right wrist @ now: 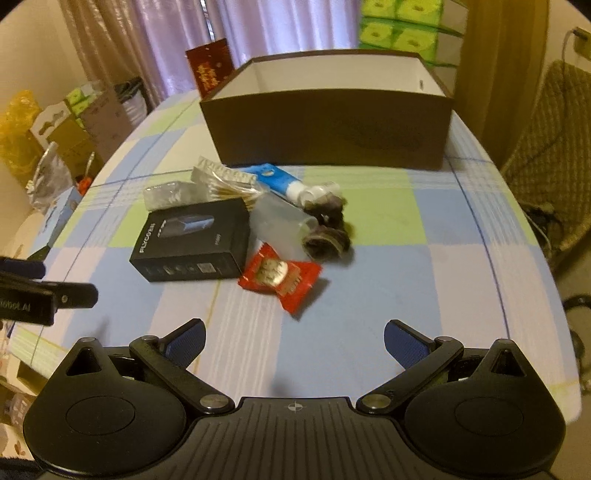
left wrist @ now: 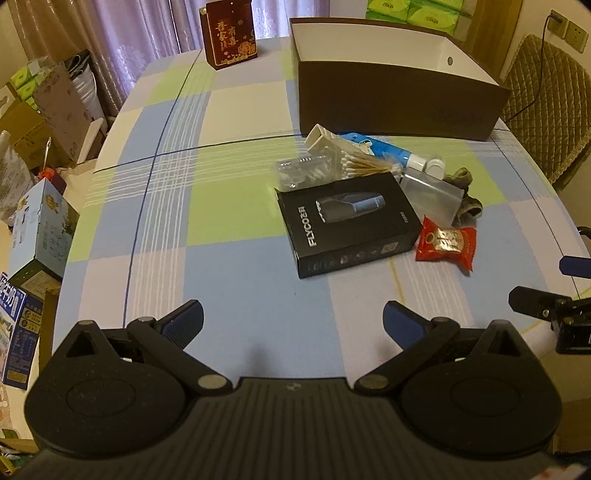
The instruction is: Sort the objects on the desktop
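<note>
A pile of small items lies mid-table in front of a large brown box [left wrist: 399,107] [right wrist: 328,136] with a white inside. The pile holds a black FLYCO box [left wrist: 347,221] [right wrist: 195,240], a red snack packet [left wrist: 447,243] [right wrist: 282,275], a blue-and-white tube [left wrist: 388,147] [right wrist: 284,182], a pack of cotton swabs [left wrist: 354,162] [right wrist: 229,184], a frosted plastic case [left wrist: 432,195] [right wrist: 280,225] and dark socks [left wrist: 467,199] [right wrist: 328,236]. My left gripper [left wrist: 293,321] hovers open, short of the black box. My right gripper [right wrist: 293,341] is open just short of the red packet. Neither holds anything.
A dark red gift box [left wrist: 231,35] [right wrist: 210,68] stands at the table's far side. A quilted chair [left wrist: 546,99] sits to the right. Cartons and bags [left wrist: 37,122] crowd the floor at left. Checked tablecloth [left wrist: 221,229] stretches left of the pile.
</note>
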{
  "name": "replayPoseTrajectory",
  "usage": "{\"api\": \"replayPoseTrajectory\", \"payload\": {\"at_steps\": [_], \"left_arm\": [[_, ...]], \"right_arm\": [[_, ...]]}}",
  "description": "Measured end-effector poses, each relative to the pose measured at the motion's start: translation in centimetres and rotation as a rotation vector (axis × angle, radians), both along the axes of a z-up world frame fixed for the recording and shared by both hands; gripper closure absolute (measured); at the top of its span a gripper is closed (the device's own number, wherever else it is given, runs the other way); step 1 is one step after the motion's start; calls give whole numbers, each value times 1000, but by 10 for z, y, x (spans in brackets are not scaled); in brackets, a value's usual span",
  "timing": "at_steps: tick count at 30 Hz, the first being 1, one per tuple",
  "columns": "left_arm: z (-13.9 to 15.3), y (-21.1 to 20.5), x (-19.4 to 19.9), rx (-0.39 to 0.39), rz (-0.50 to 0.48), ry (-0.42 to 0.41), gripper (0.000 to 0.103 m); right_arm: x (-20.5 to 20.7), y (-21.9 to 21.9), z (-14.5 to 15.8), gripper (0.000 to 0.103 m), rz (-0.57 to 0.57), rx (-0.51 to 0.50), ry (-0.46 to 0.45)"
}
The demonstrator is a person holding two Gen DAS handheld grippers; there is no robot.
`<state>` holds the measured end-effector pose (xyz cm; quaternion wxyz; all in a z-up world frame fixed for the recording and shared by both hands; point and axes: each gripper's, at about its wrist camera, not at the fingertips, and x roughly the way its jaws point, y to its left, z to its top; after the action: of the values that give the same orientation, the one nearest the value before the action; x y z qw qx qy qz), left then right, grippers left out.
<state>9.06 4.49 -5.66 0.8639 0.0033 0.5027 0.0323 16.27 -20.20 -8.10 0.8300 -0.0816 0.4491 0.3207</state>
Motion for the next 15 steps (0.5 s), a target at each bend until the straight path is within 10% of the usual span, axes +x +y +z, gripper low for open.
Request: {"api": "replayPoseTrajectory", "payload": {"at_steps": [15], "left_arm": [[-22, 25, 46, -15, 21, 54, 1]], "right_arm": [[32, 44, -36, 48, 237, -53, -86]]}}
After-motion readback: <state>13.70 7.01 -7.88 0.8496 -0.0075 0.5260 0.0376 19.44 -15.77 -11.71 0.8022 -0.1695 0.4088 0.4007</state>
